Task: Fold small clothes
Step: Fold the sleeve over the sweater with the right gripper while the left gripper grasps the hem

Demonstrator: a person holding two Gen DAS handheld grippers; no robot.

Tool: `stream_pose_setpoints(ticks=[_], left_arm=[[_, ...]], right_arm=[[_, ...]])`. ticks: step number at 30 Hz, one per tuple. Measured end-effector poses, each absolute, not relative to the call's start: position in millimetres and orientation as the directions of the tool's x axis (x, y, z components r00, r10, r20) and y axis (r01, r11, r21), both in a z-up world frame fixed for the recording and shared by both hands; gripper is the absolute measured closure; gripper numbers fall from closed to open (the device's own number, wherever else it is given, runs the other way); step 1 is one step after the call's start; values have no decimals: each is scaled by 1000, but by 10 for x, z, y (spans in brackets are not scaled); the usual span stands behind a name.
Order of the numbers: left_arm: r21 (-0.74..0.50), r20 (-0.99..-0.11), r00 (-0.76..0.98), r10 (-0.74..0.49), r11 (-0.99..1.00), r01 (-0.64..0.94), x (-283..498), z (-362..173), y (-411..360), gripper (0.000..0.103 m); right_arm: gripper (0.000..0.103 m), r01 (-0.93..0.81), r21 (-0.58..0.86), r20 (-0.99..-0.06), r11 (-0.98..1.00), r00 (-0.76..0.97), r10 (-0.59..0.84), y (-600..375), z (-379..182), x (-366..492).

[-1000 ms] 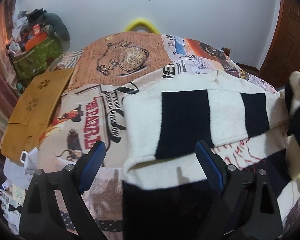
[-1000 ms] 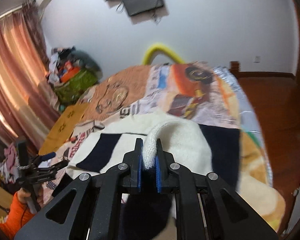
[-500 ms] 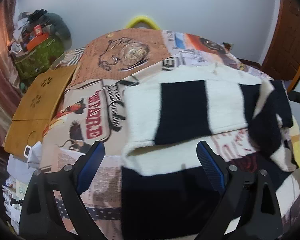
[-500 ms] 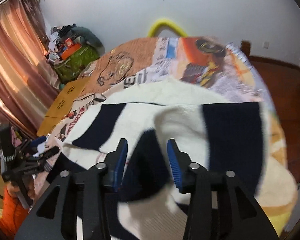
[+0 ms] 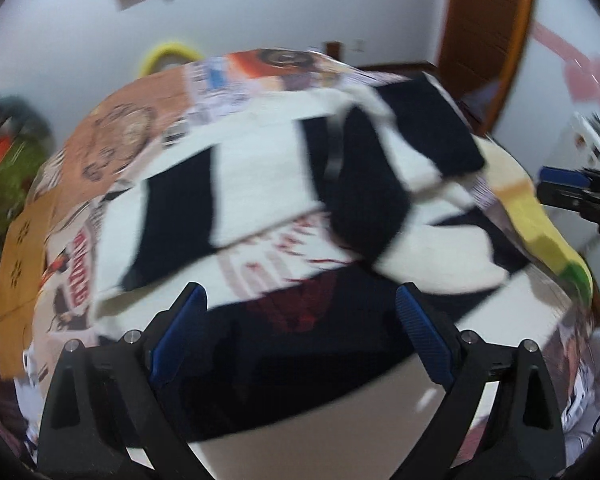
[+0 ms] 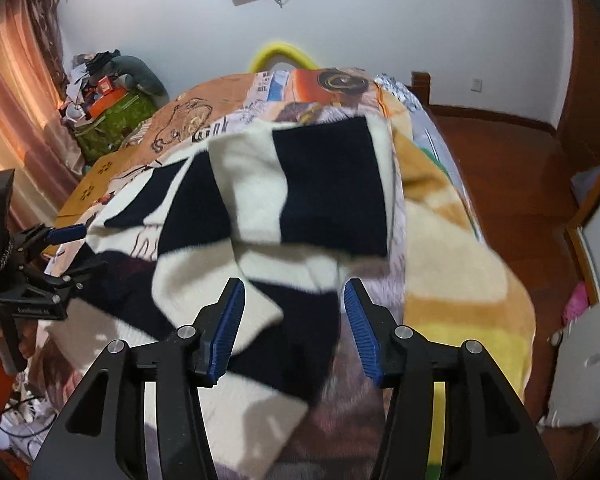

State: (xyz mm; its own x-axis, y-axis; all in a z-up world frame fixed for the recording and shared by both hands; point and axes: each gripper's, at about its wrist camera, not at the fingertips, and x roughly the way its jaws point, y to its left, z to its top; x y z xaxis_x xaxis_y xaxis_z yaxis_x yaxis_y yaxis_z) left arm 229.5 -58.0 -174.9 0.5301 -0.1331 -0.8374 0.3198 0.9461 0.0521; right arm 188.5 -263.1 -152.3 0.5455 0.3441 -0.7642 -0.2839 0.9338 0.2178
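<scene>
On the bed [image 6: 440, 240], your sweater [image 6: 320, 184] has both sleeves folded in; body fold remains. Right gripper [image 6: 294, 322] fingers are opening, empty; left gripper [image 5: 300, 328] wide, empty.

Fuzzy knitted sweater [image 6: 324, 184] lies on a soft printed blanket [image 6: 452, 248]; the tongs [image 6: 294, 328] are matt black plastic with ribbed blue pads [image 6: 230, 328]

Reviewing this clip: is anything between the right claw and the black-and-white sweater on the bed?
Nothing visible does. The right claw hangs just over the sweater, jaws opening, no cloth pinched between them. Only the sweater's own folded-over sleeve lies ahead, on the patterned bedspread.
</scene>
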Motion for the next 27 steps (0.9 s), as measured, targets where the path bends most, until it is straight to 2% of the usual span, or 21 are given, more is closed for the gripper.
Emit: stream_pose_setpoints(ticks=[13,16,18,19,21,24,26,27], left_arm=[[222,-881,459,-114,756,616,2123,-2230,-1803,7],[194,-883,448,-138,762,618,2210,-2238,-1871,10],[175,-887,437,-149,767,617,2268,-2240,-1875,37],[168,-887,436,-152,773,612,2298,-2238,-1871,41],[162,-875,456,-165,786,596,2330,-2179,-1840,62],[127,-848,490,-203,819,560,2403,-1992,-1727,79],[106,-823,528,-211,856,507,2495,-1855,-1595,85],[100,-812,545,-210,869,484,2532,-1803,-1540,100]], right_arm=[[55,-217,310,-746,926,548,378,-2922,-1696,1640],[55,-208,314,-743,926,553,376,-2964,-1692,1622],[55,-203,314,-742,927,556,374,-2976,-1691,1614],[55,-201,317,-742,927,557,374,-2981,-1691,1615],[55,-197,322,-739,926,559,376,-2985,-1689,1619],[55,-191,323,-740,927,560,373,-2993,-1695,1645],[55,-194,319,-744,928,555,372,-2980,-1706,1680],[55,-195,316,-746,928,553,370,-2969,-1707,1692]])
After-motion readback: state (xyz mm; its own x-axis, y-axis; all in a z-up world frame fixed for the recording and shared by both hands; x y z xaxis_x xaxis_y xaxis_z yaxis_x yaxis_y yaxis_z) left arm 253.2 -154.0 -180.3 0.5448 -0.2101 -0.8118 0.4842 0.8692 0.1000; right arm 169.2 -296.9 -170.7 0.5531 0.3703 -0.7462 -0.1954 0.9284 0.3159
